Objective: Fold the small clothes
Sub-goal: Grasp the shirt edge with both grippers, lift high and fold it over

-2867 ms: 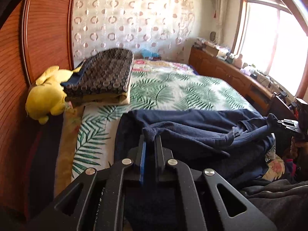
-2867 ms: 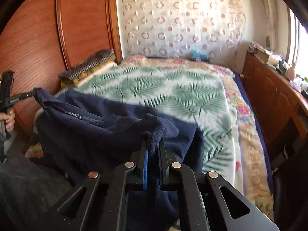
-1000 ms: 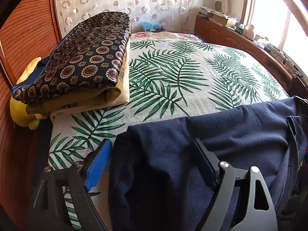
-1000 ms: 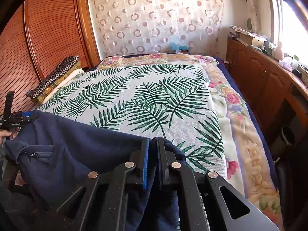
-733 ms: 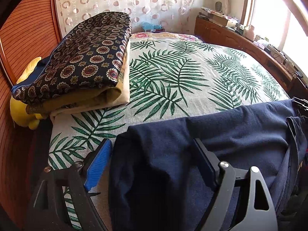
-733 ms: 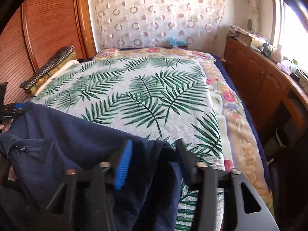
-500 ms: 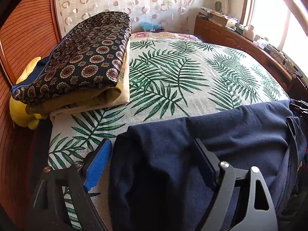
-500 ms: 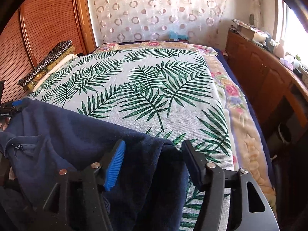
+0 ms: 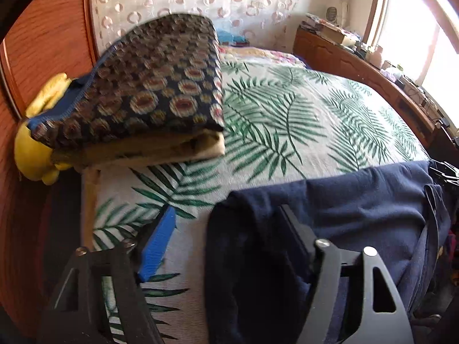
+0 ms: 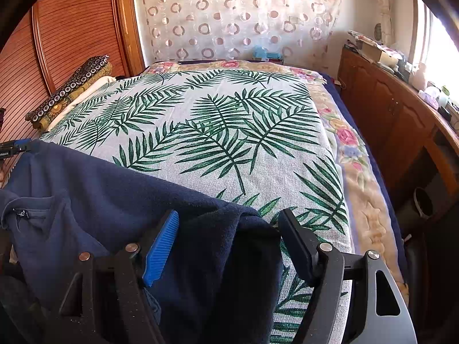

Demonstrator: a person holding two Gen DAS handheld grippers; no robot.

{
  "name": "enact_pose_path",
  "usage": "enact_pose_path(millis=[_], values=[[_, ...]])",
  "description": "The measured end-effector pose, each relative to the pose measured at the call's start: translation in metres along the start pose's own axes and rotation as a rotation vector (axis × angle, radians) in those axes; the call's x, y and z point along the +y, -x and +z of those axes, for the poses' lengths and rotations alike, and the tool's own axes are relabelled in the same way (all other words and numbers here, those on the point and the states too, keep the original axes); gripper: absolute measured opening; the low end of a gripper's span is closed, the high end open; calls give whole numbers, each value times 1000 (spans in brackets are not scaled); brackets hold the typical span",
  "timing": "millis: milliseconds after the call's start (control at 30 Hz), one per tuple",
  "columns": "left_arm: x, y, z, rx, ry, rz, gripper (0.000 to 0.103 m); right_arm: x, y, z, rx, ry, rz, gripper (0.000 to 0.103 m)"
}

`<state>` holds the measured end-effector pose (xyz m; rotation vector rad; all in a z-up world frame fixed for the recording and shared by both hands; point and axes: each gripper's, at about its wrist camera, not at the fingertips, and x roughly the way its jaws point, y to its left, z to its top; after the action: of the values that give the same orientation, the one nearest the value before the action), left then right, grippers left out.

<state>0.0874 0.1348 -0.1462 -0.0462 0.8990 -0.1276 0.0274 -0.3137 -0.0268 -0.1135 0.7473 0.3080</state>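
The navy garment (image 10: 94, 189) is laid on the bed (image 10: 229, 132), released from both grippers' parted fingers (image 10: 160, 246), with folding left.

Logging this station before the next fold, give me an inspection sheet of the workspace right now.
Surface: bed with palm-leaf cover.
Job's things: navy garment laid across the near edge.
Clutter: folded patterned blankets, yellow plush toy.
Grippers: left claw open, its jaws have just narrowed, one finger on the garment's corner; right claw open, its jaws have just been opening, garment edge between them, no longer pinched.
Cables: nothing seen.
Surroundings: wooden cabinet, circle-print curtain, bright window.
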Motion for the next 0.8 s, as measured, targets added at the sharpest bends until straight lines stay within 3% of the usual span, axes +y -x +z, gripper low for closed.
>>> enact_pose_path(millis=[67, 233, 333, 400, 467, 633, 800], values=[[-3, 1, -2, -11, -10, 2, 66, -1, 0, 0, 2, 2, 1, 74], [-8, 6, -7, -34, -12, -62, 23, 2, 0, 1, 8, 13, -2, 72], [-14, 10, -12, -50, -32, -46, 12, 5, 3, 0, 4, 38, 32, 54], [-17, 15, -13, -65, -26, -52, 8, 8, 6, -2, 5, 47, 64, 29], [-18, 26, -15, -102, -7, -62, 7, 12, 9, -4, 2, 54, 81, 18], [-28, 76, -19, -244, 29, -120, 6, 17, 38, -12, -71, 14, 116, 14], [-46, 144, -14, -394, 21, -176, 6, 27, 108, -9, -189, 31, 138, 14]])
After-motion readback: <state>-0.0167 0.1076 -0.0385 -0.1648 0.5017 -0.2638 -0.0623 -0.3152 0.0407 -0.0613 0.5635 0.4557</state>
